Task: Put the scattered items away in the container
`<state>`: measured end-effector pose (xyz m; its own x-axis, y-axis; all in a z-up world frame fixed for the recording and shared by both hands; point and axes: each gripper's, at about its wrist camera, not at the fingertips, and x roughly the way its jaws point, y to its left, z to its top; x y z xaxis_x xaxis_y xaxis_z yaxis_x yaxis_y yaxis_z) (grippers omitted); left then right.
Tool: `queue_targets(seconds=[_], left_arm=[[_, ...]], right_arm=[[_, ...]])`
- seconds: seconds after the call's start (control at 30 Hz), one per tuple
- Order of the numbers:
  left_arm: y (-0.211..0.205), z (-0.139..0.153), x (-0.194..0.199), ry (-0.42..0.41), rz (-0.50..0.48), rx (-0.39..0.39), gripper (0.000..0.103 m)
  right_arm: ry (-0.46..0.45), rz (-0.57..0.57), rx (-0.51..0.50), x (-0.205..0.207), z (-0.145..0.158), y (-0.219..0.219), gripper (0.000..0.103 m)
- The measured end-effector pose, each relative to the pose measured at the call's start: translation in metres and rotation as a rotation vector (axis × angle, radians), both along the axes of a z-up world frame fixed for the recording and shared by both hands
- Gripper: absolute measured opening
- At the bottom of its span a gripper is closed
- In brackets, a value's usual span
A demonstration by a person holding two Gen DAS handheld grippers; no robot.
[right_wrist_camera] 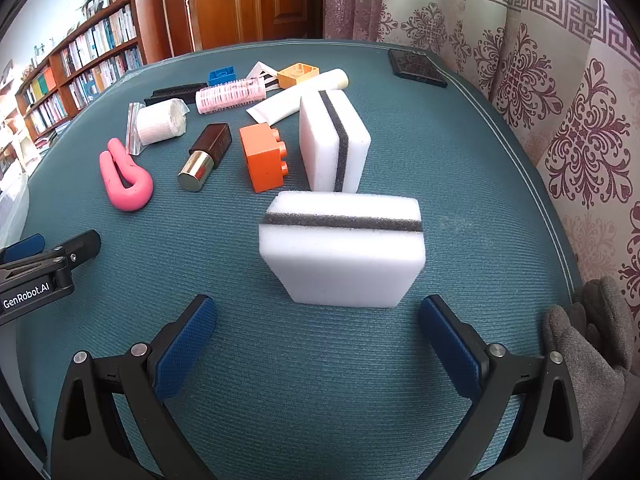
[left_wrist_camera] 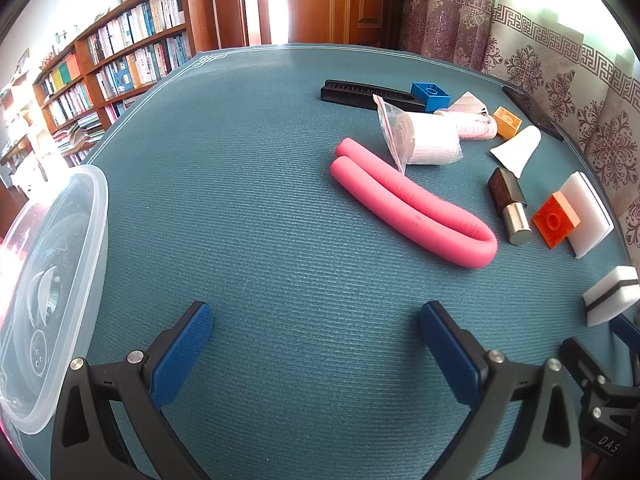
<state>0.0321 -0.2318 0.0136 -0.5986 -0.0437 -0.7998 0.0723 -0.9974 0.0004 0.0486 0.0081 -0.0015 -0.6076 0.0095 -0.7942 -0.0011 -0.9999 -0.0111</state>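
Note:
My left gripper (left_wrist_camera: 316, 316) is open over bare blue-green mat, with the clear plastic container (left_wrist_camera: 86, 240) at its left. Ahead to the right lie a folded pink foam tube (left_wrist_camera: 416, 210), a bagged bandage roll (left_wrist_camera: 424, 138), a lipstick (left_wrist_camera: 510, 204), an orange brick (left_wrist_camera: 555, 219) and two white sponges (left_wrist_camera: 610, 294). My right gripper (right_wrist_camera: 318, 312) is open too, its fingers just short of the nearer white sponge with a dark stripe (right_wrist_camera: 342, 252). Behind it stand the second sponge (right_wrist_camera: 334, 140), the orange brick (right_wrist_camera: 264, 158), the lipstick (right_wrist_camera: 206, 156) and the pink tube (right_wrist_camera: 126, 178).
Farther back lie a black comb (left_wrist_camera: 368, 94), a blue brick (left_wrist_camera: 430, 96), a yellow brick (left_wrist_camera: 507, 122), a pink hair roller (right_wrist_camera: 230, 96), a white tube (right_wrist_camera: 300, 96) and a black pad (right_wrist_camera: 418, 68). Curtains hang along the right edge. A grey-gloved hand (right_wrist_camera: 588, 332) shows at right.

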Motion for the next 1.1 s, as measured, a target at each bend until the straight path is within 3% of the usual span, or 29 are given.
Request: queue_targets(seconds=[1.1], left_arm=[[-0.0016, -0.0021, -0.0063, -0.002, 0.035, 0.009, 0.103]], right_arm=[[-0.007, 0.007, -0.007, -0.0001, 0.0002, 0.0027, 0.103]])
